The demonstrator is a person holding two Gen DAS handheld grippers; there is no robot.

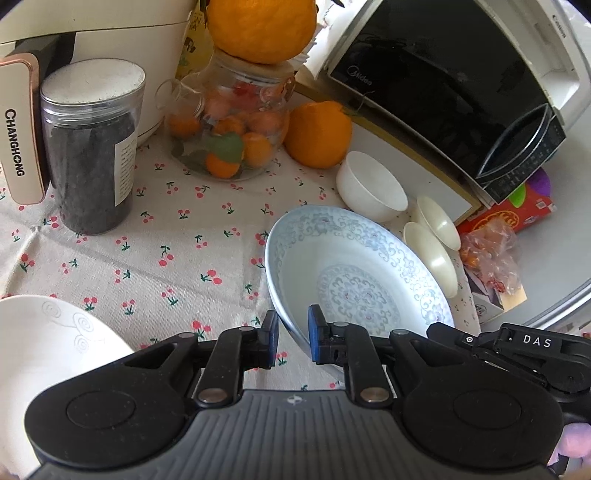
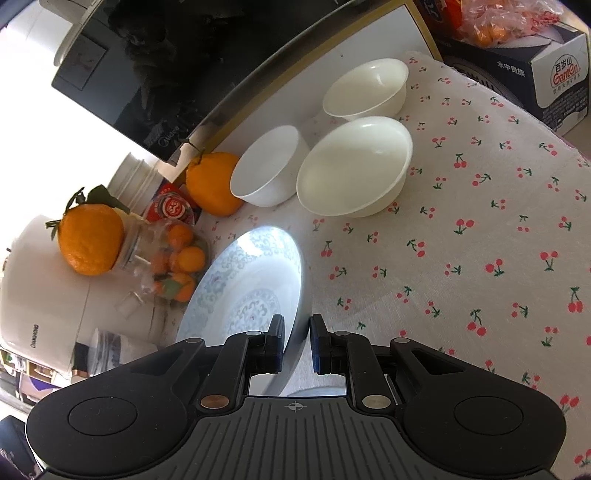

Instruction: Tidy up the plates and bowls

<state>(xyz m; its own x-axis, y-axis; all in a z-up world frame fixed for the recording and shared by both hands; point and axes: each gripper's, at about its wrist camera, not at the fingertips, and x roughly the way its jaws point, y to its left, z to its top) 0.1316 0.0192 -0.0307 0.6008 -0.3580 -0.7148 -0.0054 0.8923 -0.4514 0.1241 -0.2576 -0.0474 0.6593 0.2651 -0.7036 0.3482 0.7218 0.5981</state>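
A blue-patterned deep plate (image 1: pixel 354 273) is held tilted above the cherry-print tablecloth (image 1: pixel 155 251). My left gripper (image 1: pixel 293 338) straddles its near rim, jaws around the rim. My right gripper (image 2: pixel 297 343) grips the opposite rim of the same plate (image 2: pixel 251 280), one finger inside, one outside. Three white bowls stand beyond: a small one (image 2: pixel 269 166), a wide one (image 2: pixel 354 166) and a far one (image 2: pixel 367 88). They also show in the left wrist view (image 1: pixel 373 188). A white plate with swirl relief (image 1: pixel 48 354) lies at the lower left.
A microwave (image 1: pixel 461 85) stands at the back. A glass jar of small oranges (image 1: pixel 229 125) carries a large orange (image 1: pixel 262 26); another orange (image 1: pixel 317 134) sits beside it. A dark-filled canister (image 1: pixel 92 147), a white rice cooker (image 2: pixel 40 295) and a boxed carton (image 2: pixel 554 74) ring the table.
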